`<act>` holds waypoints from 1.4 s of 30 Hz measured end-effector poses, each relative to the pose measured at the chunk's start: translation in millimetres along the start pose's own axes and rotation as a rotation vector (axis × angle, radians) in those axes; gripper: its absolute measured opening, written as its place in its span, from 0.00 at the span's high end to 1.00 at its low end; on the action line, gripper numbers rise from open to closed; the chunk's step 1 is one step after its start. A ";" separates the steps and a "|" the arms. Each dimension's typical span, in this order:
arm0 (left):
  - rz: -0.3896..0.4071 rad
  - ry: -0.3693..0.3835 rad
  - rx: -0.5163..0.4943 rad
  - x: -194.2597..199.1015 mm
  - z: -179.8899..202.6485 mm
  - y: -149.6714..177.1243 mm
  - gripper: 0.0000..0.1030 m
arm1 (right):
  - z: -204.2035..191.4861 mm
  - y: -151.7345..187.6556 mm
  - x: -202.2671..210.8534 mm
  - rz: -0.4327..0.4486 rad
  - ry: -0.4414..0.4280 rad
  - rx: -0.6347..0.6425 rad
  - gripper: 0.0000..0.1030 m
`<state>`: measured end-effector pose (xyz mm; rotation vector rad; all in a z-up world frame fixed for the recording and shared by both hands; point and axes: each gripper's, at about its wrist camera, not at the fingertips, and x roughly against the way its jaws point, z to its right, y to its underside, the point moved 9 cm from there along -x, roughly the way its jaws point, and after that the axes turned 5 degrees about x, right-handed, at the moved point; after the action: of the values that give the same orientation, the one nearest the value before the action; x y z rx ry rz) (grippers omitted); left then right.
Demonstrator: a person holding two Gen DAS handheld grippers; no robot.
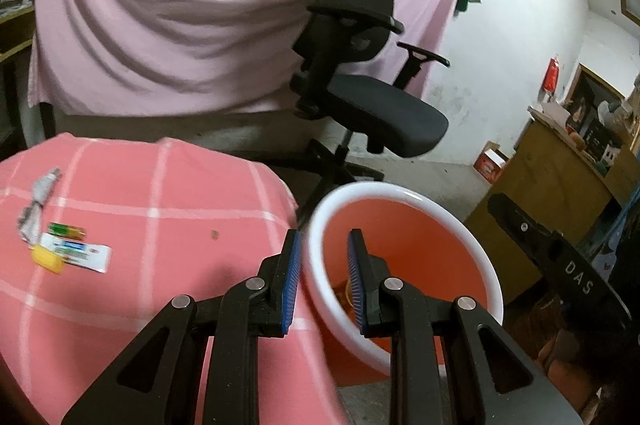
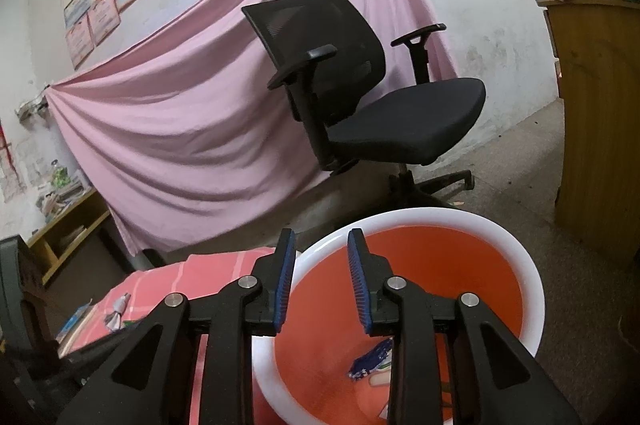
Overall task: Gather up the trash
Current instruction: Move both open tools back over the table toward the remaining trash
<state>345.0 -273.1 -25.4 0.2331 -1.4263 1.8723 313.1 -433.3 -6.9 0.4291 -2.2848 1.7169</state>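
An orange bin with a white rim (image 1: 452, 217) stands right of the table with the pink checked cloth (image 1: 160, 193); in the right wrist view the bin (image 2: 534, 289) holds a blue wrapper (image 2: 370, 357). My left gripper (image 1: 324, 245) is open and empty, straddling the bin's near rim. My right gripper (image 2: 318, 245) is open and empty above the bin's left rim. On the cloth at the far left lie a white sachet (image 1: 78, 251), a yellow piece (image 1: 48, 259), a green wrapper (image 1: 66, 229) and a crumpled silver wrapper (image 1: 38, 203).
A black office chair (image 1: 360, 93) stands behind the bin in front of a hanging pink sheet (image 1: 180, 5). A wooden cabinet (image 1: 560, 177) is at the right. The other gripper's black body (image 1: 560, 261) shows at the right edge.
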 end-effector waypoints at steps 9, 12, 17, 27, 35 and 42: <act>0.122 -0.076 0.038 58.7 -50.0 -26.8 0.72 | -50.9 -8.7 5.6 0.074 -0.062 0.058 0.54; 0.167 -0.111 0.041 79.4 -67.4 -34.5 0.71 | -75.4 -11.9 6.6 0.107 -0.098 0.083 0.53; 0.240 -0.163 0.056 114.0 -96.8 -43.0 0.67 | -111.3 -17.5 11.6 0.176 -0.148 0.119 0.28; 0.418 -0.225 0.112 170.9 -150.1 -49.1 0.19 | -159.8 -21.3 23.0 0.289 -0.256 0.174 0.00; 0.539 -0.285 0.083 202.9 -185.0 -40.2 0.02 | -190.6 -12.9 29.2 0.339 -0.295 0.279 0.00; 0.524 -0.326 0.066 192.1 -210.7 -24.5 0.02 | -215.2 2.5 19.4 0.311 -0.306 0.371 0.00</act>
<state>288.1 3.1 23.9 0.2182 -1.7717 2.3901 299.1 -227.4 57.0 0.4518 -2.3296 2.3971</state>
